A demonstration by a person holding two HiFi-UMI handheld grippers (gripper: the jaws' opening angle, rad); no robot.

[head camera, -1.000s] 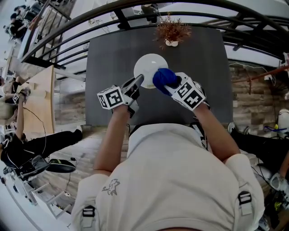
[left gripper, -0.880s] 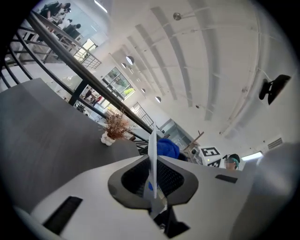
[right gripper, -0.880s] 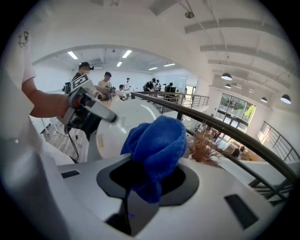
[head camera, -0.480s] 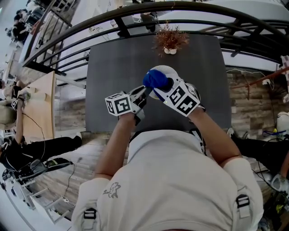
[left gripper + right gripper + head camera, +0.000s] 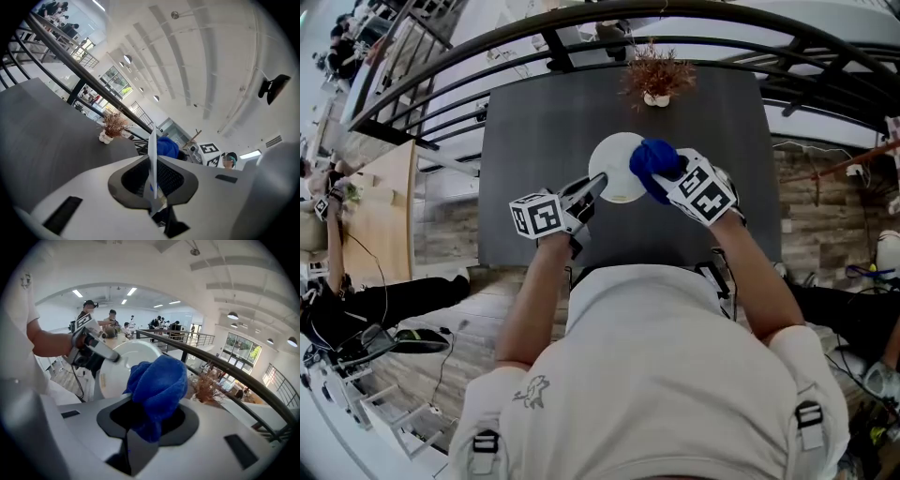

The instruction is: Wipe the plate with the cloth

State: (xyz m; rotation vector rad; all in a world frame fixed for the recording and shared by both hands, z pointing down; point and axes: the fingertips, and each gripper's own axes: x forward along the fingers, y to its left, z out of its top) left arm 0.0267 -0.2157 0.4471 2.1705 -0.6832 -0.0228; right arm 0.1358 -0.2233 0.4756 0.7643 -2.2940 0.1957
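Clamping a white plate [image 5: 614, 171] by its lower-left rim, the left gripper [image 5: 593, 184] is holding the dish up on edge over a dark grey table [image 5: 534, 131], just left of centre in the head view. The left gripper view is showing the plate edge-on, a thin white line running straight up between the two jaws, which are pressing on it from either side.

To its right, the right gripper [image 5: 666, 174] is pinching a bunched blue cloth [image 5: 652, 159]. Its jaws are biting the lower folds while the rest is bulging out above them. The cloth is sitting at the plate's right-hand side in the head view, overlapping the rim there. In the right gripper view it is rising in front of the plate's pale face, though neither view is settling whether fabric and plate are actually touching.

The person working both tools is wearing a white short-sleeved shirt [image 5: 666, 375] that is filling the lower half of the head view. A small white pot [image 5: 656, 90] of dried brown sprigs is standing at the table's far edge, top centre of the frame, well apart from the plate. A dark curved railing [image 5: 487, 47] is arcing behind the table, and several people [image 5: 112, 319] are standing at the upper left of the right gripper view.
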